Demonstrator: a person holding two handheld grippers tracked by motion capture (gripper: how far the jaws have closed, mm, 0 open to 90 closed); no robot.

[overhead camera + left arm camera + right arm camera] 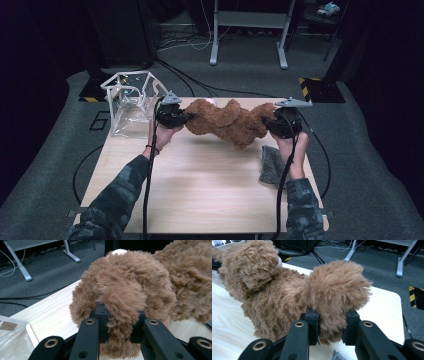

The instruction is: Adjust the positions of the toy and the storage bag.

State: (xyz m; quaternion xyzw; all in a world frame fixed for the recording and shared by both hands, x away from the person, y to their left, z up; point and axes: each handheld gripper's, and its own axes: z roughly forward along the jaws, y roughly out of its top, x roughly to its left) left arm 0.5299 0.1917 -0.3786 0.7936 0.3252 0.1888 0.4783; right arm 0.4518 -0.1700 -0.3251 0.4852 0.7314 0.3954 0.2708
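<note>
Plush bear, brown, long shaggy pile, pale patch at the muzzle; stretched lengthwise between two tools over the far half of the bench, body sagging slightly at the middle, parallel to the far edge. Whether lifted off the wood or brushing it: cannot tell.

Left tool: jaws nearly closed, clamped on a fur limb at the bear's left end, pads sunk into the pile as seen in the left gripper view. Right tool: jaws nearly closed likewise, gripping a rounded fur limb at the right end.

Clear plastic box, white-framed, at the far left corner, partly overhanging the edge, just beside the left tool. Grey cloth flat near the right edge, below the right tool, apart from the bear.

Near half of bench bare wood, open from left edge to right. Grey carpet around all sides; cables and a table frame beyond the far edge.
</note>
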